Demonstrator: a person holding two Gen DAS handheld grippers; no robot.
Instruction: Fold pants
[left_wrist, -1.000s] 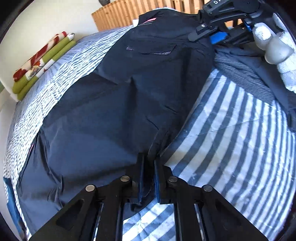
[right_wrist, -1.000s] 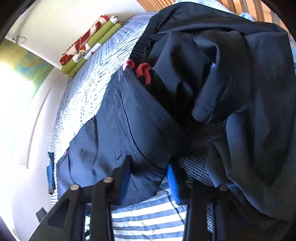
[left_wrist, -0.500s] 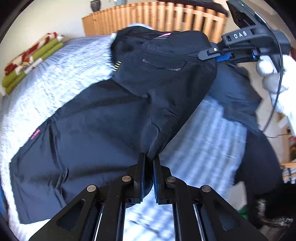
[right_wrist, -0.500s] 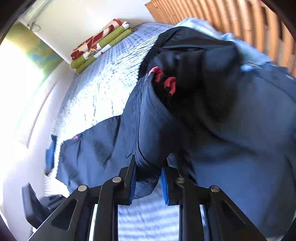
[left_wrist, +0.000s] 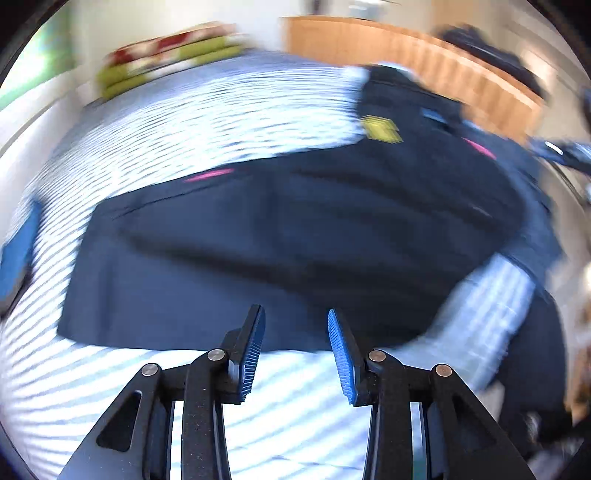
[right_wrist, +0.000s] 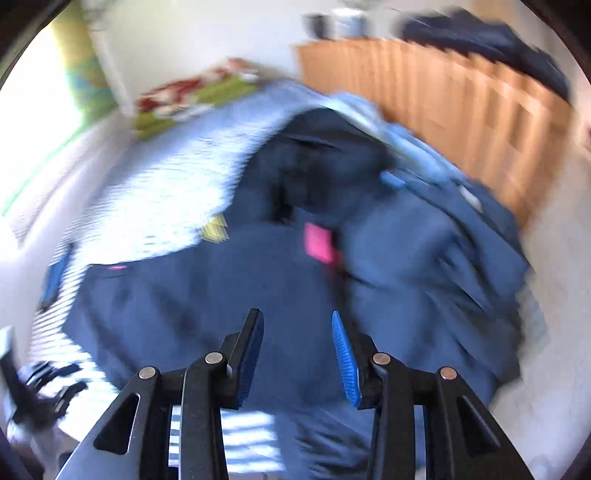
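Seen from the left wrist, the left gripper (left_wrist: 295, 343) hangs above the bed (left_wrist: 155, 125) with its jaws standing apart and nothing between them; they have just been opening. Beyond its blue pads, the dark navy pants (left_wrist: 295, 236) lie spread across the striped bedcover, a small yellow tag (left_wrist: 382, 127) at their far edge. A rolled green and red blanket (left_wrist: 166, 61) rests at the far side of the bed, and a slatted wooden headboard (left_wrist: 424, 62) runs behind.

From the right wrist, the right gripper (right_wrist: 297, 347) also has its jaws parted and empty, having just been opening. The pants (right_wrist: 207, 295) lie below it on the bed (right_wrist: 166, 177), a pink patch (right_wrist: 317, 243) showing near their middle. To the right sits a heap of dark blue cloth (right_wrist: 436, 251), probably other garments, though blur hides the detail.
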